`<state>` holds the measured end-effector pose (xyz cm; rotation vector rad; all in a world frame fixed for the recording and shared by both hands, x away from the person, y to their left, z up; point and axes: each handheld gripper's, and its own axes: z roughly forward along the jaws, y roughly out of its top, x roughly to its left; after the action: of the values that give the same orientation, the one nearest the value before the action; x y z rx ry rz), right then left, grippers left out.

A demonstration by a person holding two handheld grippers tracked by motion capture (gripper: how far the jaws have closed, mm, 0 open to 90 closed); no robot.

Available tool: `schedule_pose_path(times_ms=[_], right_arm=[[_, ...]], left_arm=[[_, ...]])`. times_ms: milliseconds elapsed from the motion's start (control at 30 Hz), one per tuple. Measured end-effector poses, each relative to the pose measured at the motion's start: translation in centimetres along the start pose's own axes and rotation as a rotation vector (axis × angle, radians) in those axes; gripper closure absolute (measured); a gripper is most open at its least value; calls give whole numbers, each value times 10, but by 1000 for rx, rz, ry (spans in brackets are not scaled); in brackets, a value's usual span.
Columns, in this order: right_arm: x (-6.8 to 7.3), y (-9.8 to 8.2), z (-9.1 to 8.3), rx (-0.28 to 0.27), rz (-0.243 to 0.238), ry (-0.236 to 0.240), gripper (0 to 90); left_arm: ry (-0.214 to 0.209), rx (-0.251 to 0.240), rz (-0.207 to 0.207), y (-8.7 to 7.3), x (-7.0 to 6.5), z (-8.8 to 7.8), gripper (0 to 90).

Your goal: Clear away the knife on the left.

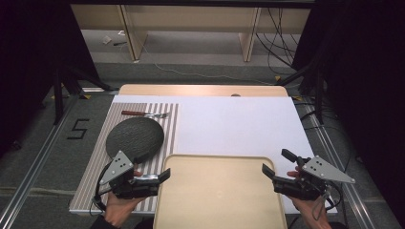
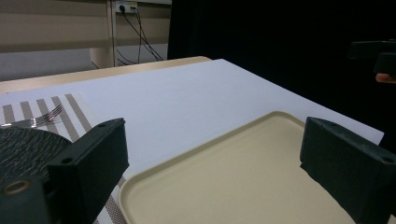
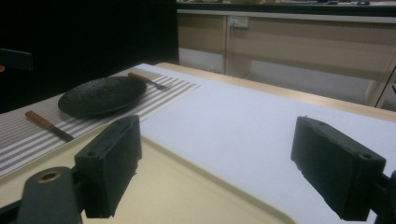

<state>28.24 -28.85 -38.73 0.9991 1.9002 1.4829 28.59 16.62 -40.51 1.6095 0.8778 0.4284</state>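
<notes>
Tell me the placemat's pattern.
Grey and white stripes on the placemat, clearest in the high view.

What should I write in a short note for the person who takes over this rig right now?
Left gripper: open, holding nothing, at the left edge of the beige tray.
Right gripper: open, holding nothing, at the tray's right edge.
The tray lies flat on the white table cover, nothing on it.
On the striped placemat: dark plate, fork behind it, knife on its near side.
Done: nothing gripped yet. Left: probably close both grippers on the tray edges.
</notes>
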Motion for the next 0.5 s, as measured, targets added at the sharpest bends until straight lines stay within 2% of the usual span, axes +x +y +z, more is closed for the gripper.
schedule_pose_path(times_ms=[400,500], right_arm=[[0,0,0,1,-2,3,171],[0,0,0,1,-3,4,171]], left_arm=[[-2,10,2,0,1,0,72],[-1,28,13,0,0,1,72]])
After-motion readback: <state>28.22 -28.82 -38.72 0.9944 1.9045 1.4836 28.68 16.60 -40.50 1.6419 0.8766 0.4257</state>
